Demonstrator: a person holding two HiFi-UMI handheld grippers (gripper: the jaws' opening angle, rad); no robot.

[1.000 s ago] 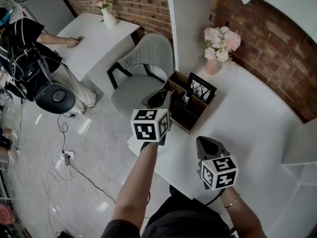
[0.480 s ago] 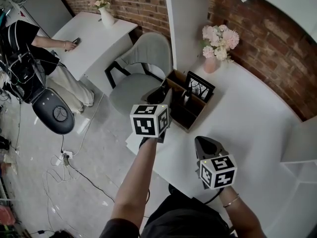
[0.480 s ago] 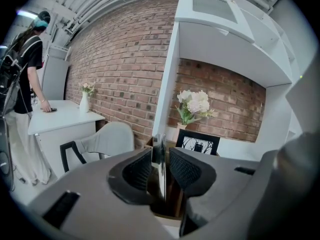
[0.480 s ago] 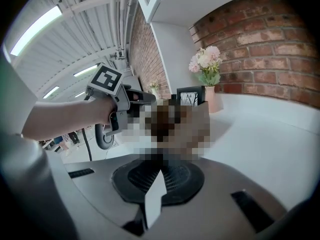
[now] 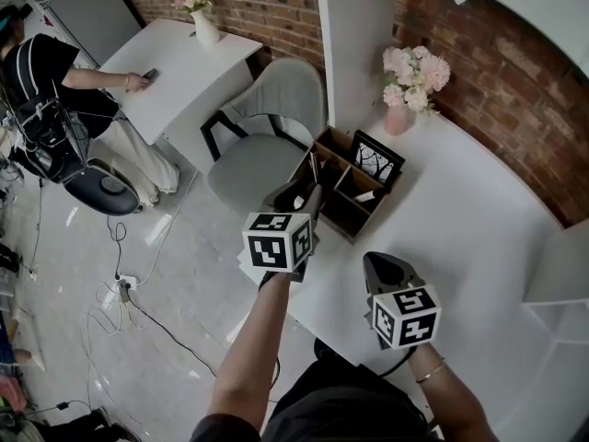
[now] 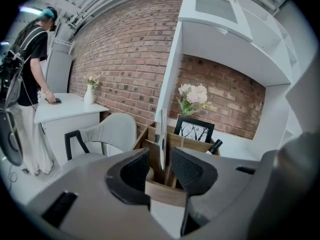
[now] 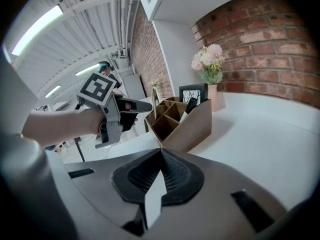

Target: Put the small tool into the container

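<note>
Overall, two white tables fill most of the scene: the near white table [image 5: 479,210], where the work is, and a second white table [image 5: 184,72] farther off, at which one person in a black top [image 5: 41,67] stands. One grey padded chair with black legs [image 5: 267,118] sits between the two tables.

On the near table stands one brown wooden organiser box with several open compartments [image 7: 192,126]. Just behind it is one black-framed picture [image 5: 373,157], and beyond that, by the brick wall, one pink vase of pale flowers [image 5: 397,121]. A second, white vase of flowers [image 5: 208,31] is on the far table, which makes two vases.

Two hand-held grippers are in view, each with a marker cube. The left gripper [image 6: 161,166] points at the chair-side end of the organiser. Its jaws have just been opening and now stand well apart. The tool shows in the gap between them, but the pads do not press on it. The right gripper [image 7: 161,151] hangs over the table's near edge, well apart from the organiser, with its jaws together and nothing between them.

One black-capped marker [image 7: 190,105] leans in a compartment toward the frame. The single thin, flat, silvery metal tool [image 6: 162,134] stands upright in a compartment at the organiser's chair-side end.
</note>
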